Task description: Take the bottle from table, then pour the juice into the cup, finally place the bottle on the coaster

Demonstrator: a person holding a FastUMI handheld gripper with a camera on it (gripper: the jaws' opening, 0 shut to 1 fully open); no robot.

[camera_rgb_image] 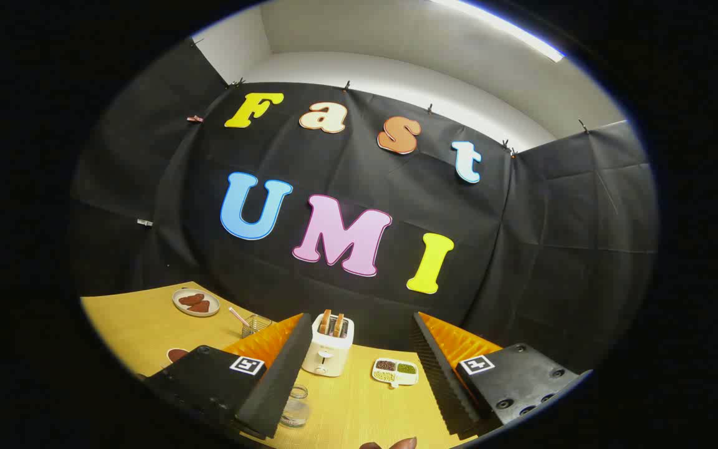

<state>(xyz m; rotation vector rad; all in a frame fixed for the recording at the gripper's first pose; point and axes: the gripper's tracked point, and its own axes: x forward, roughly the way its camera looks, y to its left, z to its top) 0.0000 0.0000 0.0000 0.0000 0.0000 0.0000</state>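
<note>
Farthest left on your table [134,324] sits a plate [196,302] with dark brown pieces on it, well back by the wall. Just right of it a small wire holder [255,324] carries a pink straw [239,317], set off to the side where it won't be knocked. Nearer you, a dark round patch [177,355] peeks out beside the left finger; it may be the coaster, though too little shows to be sure.

Your gripper [354,380] is tipped upward, which is why the wall takes most of the view. Its fingers are spread wide with nothing between them but bare mat. Low beside the left finger stands a clear glass jar [297,405], open at the top and seemingly empty; that is probably your cup, placed close for pouring.

Beyond the gap stands a toaster [329,344] with two slices up, and right of it a small divided dish [396,371] of beans.

A brown rounded tip [390,444] shows at the very bottom, just under the fingers. I can't tell whether it is the bottle's top. To grasp, you would likely need to tilt down first.
</note>
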